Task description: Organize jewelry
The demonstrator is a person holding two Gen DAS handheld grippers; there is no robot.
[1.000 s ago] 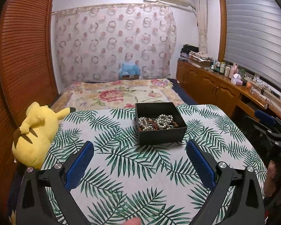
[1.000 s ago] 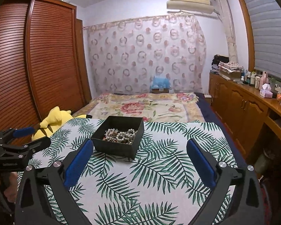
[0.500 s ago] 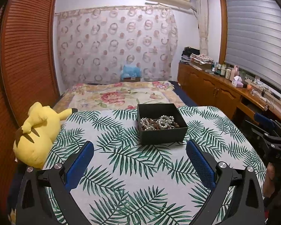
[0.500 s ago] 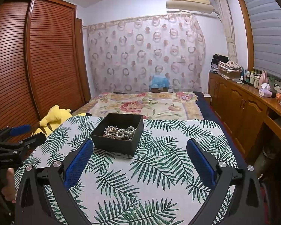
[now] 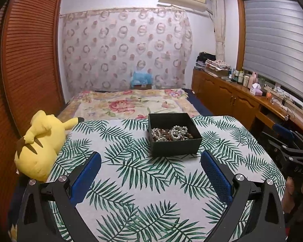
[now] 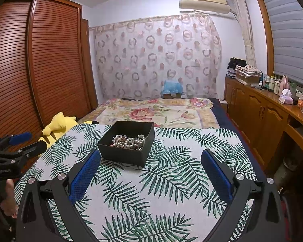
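We hold the left gripper (image 5: 150, 173) and right gripper (image 6: 150, 172) over the table's (image 5: 131, 181) near edge, fingers apart and empty. The black box (image 5: 172, 136) sits toward the far edge, its beads (image 5: 170, 133) probably light, slippery and tangled; we'd pinch one raised loop.

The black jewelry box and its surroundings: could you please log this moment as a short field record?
box: open black square cardboard box, lidless, on the leaf-print tablecloth
contents: tangled pearl and brown bead strands
left gripper: open, empty, short of the box
right gripper: open, empty, short of the box
beside table: yellow plush toy, left edge
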